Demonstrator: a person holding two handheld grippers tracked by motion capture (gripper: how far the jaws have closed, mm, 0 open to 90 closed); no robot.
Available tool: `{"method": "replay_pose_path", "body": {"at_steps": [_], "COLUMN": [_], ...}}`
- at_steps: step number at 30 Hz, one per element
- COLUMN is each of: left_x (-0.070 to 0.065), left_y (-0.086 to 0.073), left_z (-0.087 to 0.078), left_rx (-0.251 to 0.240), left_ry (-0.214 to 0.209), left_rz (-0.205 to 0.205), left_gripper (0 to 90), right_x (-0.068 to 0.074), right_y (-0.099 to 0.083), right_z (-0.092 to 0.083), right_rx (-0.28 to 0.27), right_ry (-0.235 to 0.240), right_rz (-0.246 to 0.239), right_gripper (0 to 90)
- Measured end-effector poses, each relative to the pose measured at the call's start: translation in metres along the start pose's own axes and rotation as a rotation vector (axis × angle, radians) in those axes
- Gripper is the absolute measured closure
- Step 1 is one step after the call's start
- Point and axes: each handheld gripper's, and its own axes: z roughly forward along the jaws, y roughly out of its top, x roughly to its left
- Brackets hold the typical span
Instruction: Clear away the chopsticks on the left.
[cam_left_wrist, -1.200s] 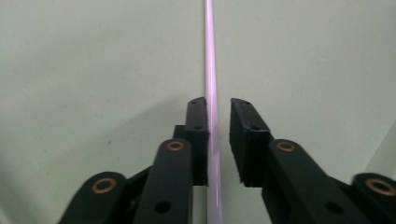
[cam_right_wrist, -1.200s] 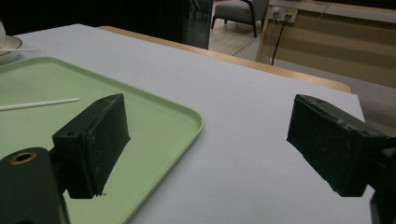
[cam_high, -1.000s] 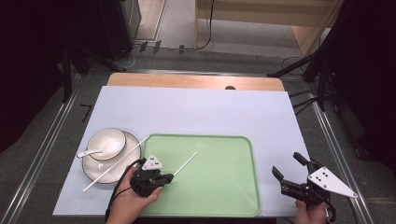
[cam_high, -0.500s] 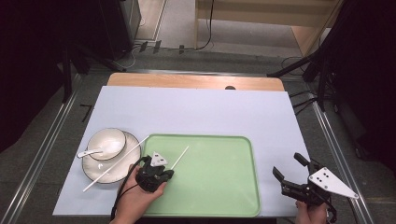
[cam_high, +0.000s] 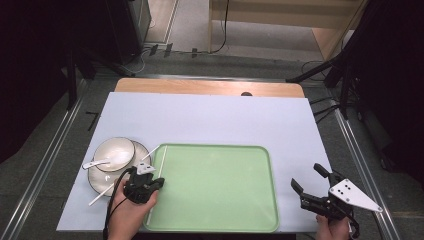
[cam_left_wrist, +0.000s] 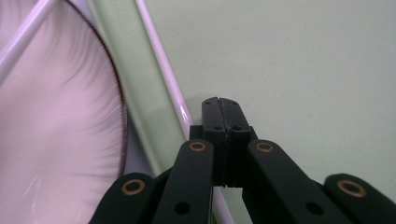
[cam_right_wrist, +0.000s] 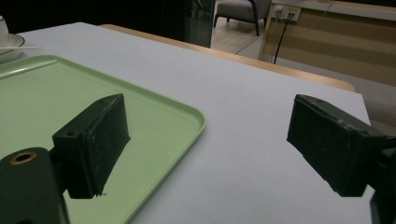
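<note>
Chopstick (cam_high: 156, 151) is long, thin and white, and a bit shiny. It lies slanted along the left rim of the green tray (cam_high: 215, 220), with its tip toward 1 o'clock. The left gripper (cam_high: 148, 175) has its jaws pressed together, pinching the stick low down. A second white stick (cam_high: 100, 192) rests on the plate (cam_high: 96, 181). At 4 o'clock the right gripper (cam_high: 311, 179) has its jaws spread wide with nothing between them.

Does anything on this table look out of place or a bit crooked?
One thing: a white chopstick lies in the green tray along its left edge, while the other chopstick rests slanted across the plate, so the pair is split. The bowl and spoon look tidy, nothing spilled.
</note>
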Motion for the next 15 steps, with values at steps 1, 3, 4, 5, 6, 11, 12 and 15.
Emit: {"method": "replay_pose_path", "body": {"at_steps": [1,3,4,5,6,11,12,15], "left_x": [0.0006,-0.0005,-0.0012,-0.0019,-0.0019,0.0012,0.0011,0.0001], "left_y": [-0.0004,-0.0008,-0.0009,-0.0009,-0.0008,-0.0017,-0.0023,-0.0034], "left_z": [-0.0004,0.0003,0.0009,0.0011,0.0012,0.0007,0.0008,0.0007], "left_rx": [-0.002,0.001,0.004,0.003,0.003,0.000,-0.006,-0.016], "left_ry": [-0.003,0.000,0.002,0.002,-0.003,-0.059,-0.064,-0.084], "left_rz": [-0.006,0.008,0.016,0.017,0.018,0.023,0.030,0.050], "left_gripper": [90.0,90.0,90.0,90.0,90.0,83.1,80.9,73.0], "right_x": [0.0000,0.0000,0.0001,0.0000,0.0002,0.0003,-0.0001,-0.0006], "right_y": [0.0000,-0.0001,-0.0001,0.0000,0.0001,-0.0001,-0.0001,-0.0002], "right_z": [0.0000,0.0005,0.0007,0.0009,0.0010,0.0007,0.0008,0.0008], "right_rx": [0.000,0.001,0.002,0.001,0.001,0.002,0.001,0.001], "right_ry": [0.001,0.002,0.002,0.002,0.004,0.003,0.002,0.002], "right_rz": [-0.001,0.000,0.002,-0.001,-0.002,0.000,0.001,0.001], "right_gripper": [12.9,12.9,12.9,12.9,13.0,12.9,12.9,12.9]}}
